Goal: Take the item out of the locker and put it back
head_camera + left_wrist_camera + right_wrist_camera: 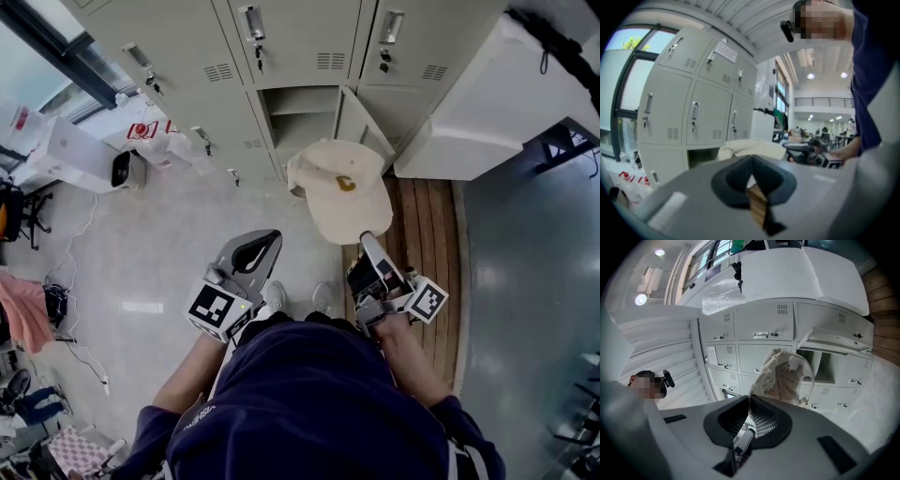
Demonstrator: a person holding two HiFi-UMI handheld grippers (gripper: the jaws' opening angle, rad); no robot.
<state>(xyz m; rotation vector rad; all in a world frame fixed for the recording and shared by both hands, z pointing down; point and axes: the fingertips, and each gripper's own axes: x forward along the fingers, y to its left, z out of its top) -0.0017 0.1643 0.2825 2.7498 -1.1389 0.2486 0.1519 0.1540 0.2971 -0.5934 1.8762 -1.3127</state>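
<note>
cap (339, 197): gold C-shaped emblem on its front | cap lining (785, 376): rows of print, too small to read | paper notice (724, 53) on locker door (710, 70): illegible | white plastic bag (142, 131): red print, unreadable

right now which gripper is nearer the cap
Right. The right gripper is shut on the cap at its edge; the left gripper, shut and empty, is apart from it.

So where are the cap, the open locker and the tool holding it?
cap (342, 192), head view, its crown.
open locker (302, 127), head view, its interior.
right tool (368, 242), head view, its tips.
</note>
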